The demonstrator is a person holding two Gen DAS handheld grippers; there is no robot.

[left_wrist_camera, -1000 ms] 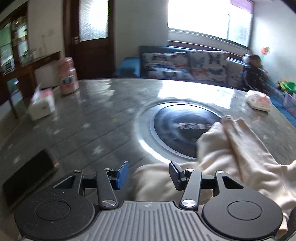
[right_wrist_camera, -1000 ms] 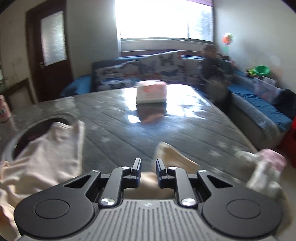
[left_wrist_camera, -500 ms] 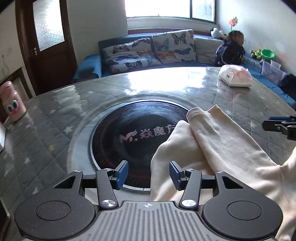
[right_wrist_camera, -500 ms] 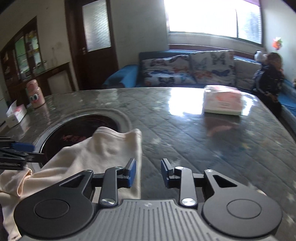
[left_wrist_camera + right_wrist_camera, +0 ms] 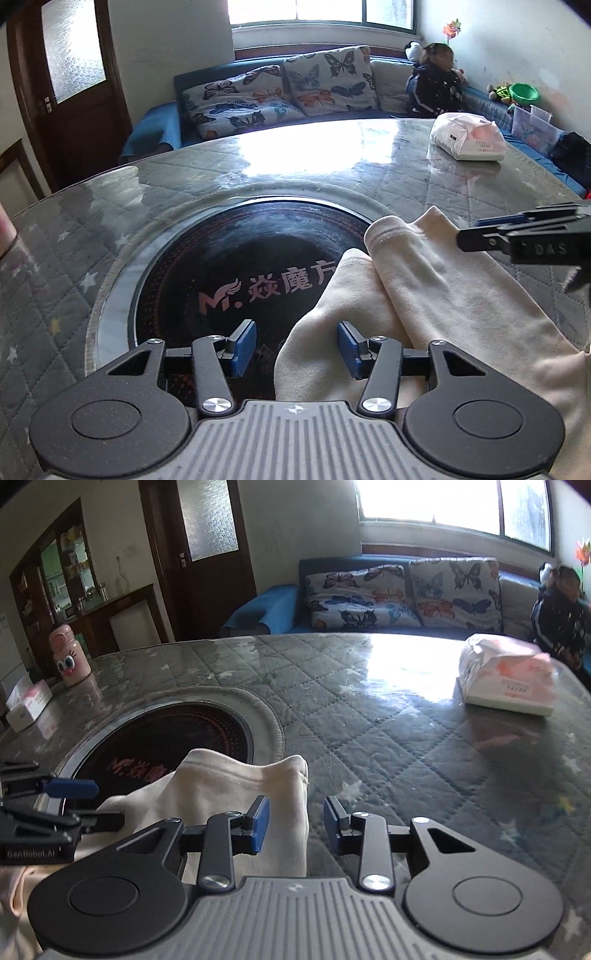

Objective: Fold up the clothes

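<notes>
A cream garment (image 5: 424, 295) lies on the quilted table, its two hemmed ends reaching over the black round cooktop (image 5: 229, 266). My left gripper (image 5: 295, 347) is open, low over the garment's left edge, and cloth lies between its blue pads without being pinched. My right gripper (image 5: 469, 232) comes in from the right, above the garment. In the right wrist view the right gripper (image 5: 297, 825) is open, with the right edge of the garment (image 5: 221, 782) lying between its fingers. The left gripper (image 5: 107, 803) shows at the left edge.
A white and pink tissue pack (image 5: 509, 683) lies at the table's far right. A pink bottle (image 5: 70, 657) and a tissue box (image 5: 29, 705) stand at the far left. Behind the table is a sofa with butterfly cushions (image 5: 295, 88), where a person (image 5: 436, 85) sits.
The right gripper went from nearly shut to open and swung left over the garment. The left gripper stayed open and moved forward over the cooktop end of the garment. The two grippers are now closer together.
</notes>
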